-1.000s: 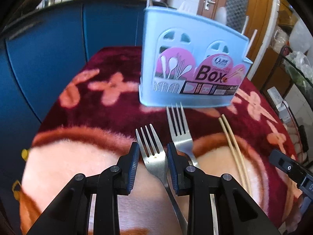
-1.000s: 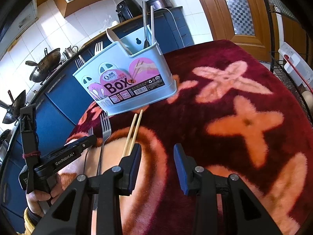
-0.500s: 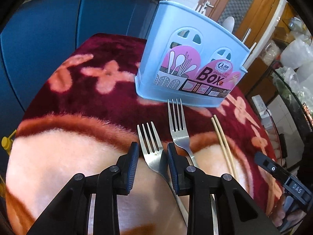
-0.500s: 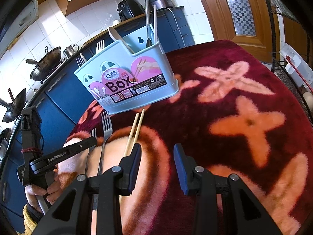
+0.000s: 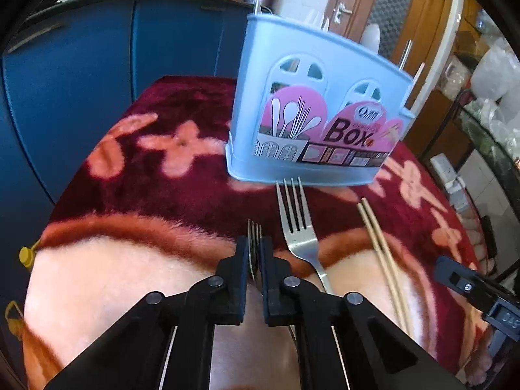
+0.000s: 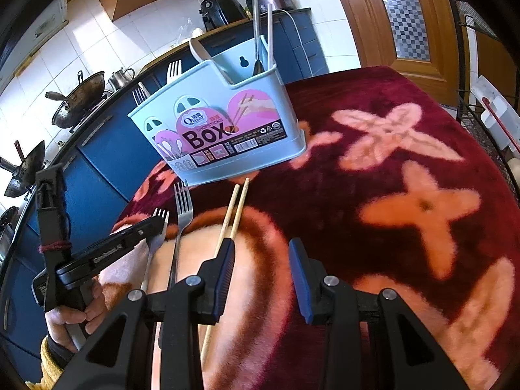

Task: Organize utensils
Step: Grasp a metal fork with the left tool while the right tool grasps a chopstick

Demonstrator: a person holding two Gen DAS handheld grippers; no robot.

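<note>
My left gripper (image 5: 254, 247) is shut on the head of a steel fork (image 5: 254, 231), turned on edge between the pads; it also shows in the right wrist view (image 6: 161, 217). A second fork (image 5: 295, 224) lies on the table just right of it, tines toward the light blue utensil box (image 5: 312, 123). A pair of wooden chopsticks (image 5: 377, 237) lies further right. My right gripper (image 6: 261, 253) is open and empty above the cloth, its left finger over the chopsticks (image 6: 232, 217). The box (image 6: 224, 130) holds forks, a spoon and metal utensils.
The table is covered with a dark red plush cloth (image 6: 406, 169) with pink flower shapes. Blue kitchen cabinets (image 5: 97, 65) stand behind the table. Woks (image 6: 74, 100) sit on the counter at the left. A wooden door (image 6: 406, 16) is at the back right.
My left gripper has closed on the left fork, which has turned from flat onto its edge. The right gripper has stayed in place, open.
</note>
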